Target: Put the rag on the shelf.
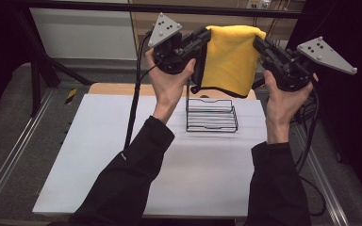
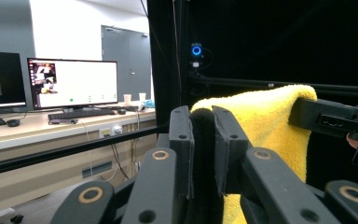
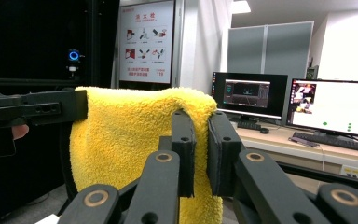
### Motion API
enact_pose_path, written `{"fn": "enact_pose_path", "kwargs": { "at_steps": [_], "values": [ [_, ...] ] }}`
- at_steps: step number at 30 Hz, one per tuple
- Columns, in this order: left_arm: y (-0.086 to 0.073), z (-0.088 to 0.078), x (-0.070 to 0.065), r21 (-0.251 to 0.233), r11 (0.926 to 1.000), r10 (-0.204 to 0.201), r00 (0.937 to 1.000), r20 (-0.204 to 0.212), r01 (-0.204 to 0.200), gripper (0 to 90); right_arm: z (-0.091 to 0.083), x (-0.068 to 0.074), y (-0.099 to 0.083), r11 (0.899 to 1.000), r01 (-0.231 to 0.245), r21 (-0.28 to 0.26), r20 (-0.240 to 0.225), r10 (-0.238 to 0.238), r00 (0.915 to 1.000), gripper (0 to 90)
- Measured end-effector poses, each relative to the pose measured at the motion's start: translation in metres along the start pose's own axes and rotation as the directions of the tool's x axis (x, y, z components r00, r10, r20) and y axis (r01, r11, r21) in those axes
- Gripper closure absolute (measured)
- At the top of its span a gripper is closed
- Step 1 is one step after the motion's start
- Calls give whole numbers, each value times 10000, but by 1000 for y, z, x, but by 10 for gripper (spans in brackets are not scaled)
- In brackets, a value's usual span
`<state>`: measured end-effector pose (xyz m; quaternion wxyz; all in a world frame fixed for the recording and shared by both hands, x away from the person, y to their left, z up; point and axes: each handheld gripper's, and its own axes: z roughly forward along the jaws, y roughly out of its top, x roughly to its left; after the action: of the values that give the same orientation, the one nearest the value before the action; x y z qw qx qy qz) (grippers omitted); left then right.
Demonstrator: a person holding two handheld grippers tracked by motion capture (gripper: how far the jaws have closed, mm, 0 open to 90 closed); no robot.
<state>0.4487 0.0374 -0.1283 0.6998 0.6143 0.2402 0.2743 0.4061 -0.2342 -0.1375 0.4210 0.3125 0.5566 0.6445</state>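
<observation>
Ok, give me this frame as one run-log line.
left gripper: shut on yellow towel | right gripper: shut on yellow towel | towel held above wire rack

Behind your right gripper's jaws, a wall poster (image 3: 146,43) carries red characters as a heading over six small pictograms, with red digits below that look like "119"; the characters are too small to read for certain. The monitors (image 3: 333,105) at the desk show windows and green dots but no legible words, and the same goes for the white screen (image 2: 72,83) you see from the left gripper view. Nothing on your table or tools bears readable lettering.
</observation>
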Motion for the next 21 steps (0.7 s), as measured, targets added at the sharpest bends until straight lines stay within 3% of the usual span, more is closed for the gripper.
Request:
{"fn": "enact_pose_path", "kwargs": {
  "at_steps": [10,14,21],
  "values": [
    [18,14,9,-18,9998,215,9997,-152,-215,790,17,-8,15,9999,88,-49,54,-88,9999,832],
    [18,22,15,47,10000,23,9999,-158,-22,790,30,-16,15,9999,-110,-67,116,111,9999,833],
    [14,39,28,269,9996,91,9995,-294,-83,790,47,-27,9,9998,-135,159,193,132,9997,832]
  ]
}}
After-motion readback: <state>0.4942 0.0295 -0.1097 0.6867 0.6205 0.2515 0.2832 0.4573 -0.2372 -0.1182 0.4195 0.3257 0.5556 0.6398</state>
